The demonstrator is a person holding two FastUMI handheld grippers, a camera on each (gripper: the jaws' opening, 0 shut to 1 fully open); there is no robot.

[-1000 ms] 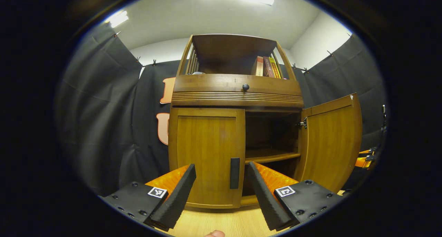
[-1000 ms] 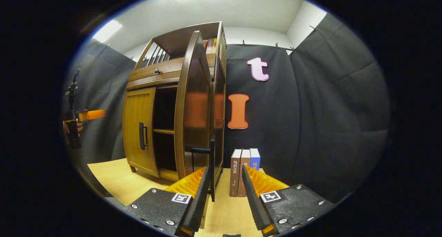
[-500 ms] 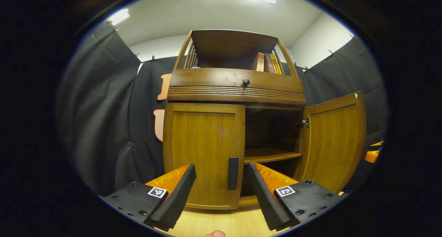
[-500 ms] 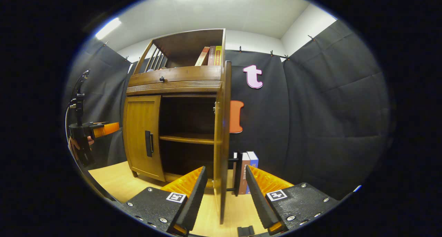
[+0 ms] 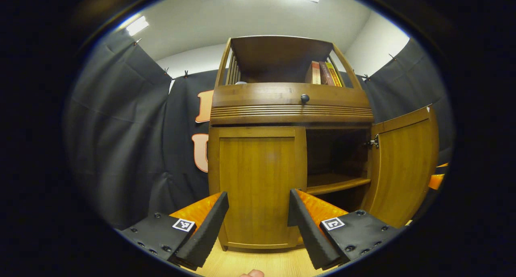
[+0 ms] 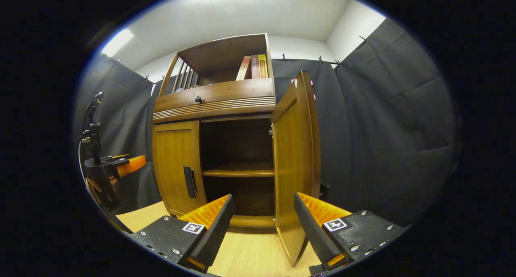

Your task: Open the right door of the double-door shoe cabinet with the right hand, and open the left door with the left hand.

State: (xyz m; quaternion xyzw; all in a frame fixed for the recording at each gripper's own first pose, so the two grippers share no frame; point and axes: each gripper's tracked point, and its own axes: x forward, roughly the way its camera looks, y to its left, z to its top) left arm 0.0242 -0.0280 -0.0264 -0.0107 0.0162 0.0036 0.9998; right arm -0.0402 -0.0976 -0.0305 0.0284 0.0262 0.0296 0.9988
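Note:
The wooden shoe cabinet stands straight ahead in the left gripper view. Its left door is closed, and my left gripper hangs open just in front of it. One of its fingers covers the spot where the door's handle sits. The right door is swung wide open. In the right gripper view the right door shows its inner face, and my right gripper is open, with the door's lower corner near one finger. The left door's dark handle is visible there.
Inside the cabinet is a bare shelf. Above are a drawer with a round knob and books on the top shelf. The cabinet stands on a light wooden surface. The left gripper appears at the far left in the right gripper view.
The right door has swung from edge-on to wide open, and its handle is no longer between my right fingers. My left gripper has shifted so that the left door's handle is now behind its finger.

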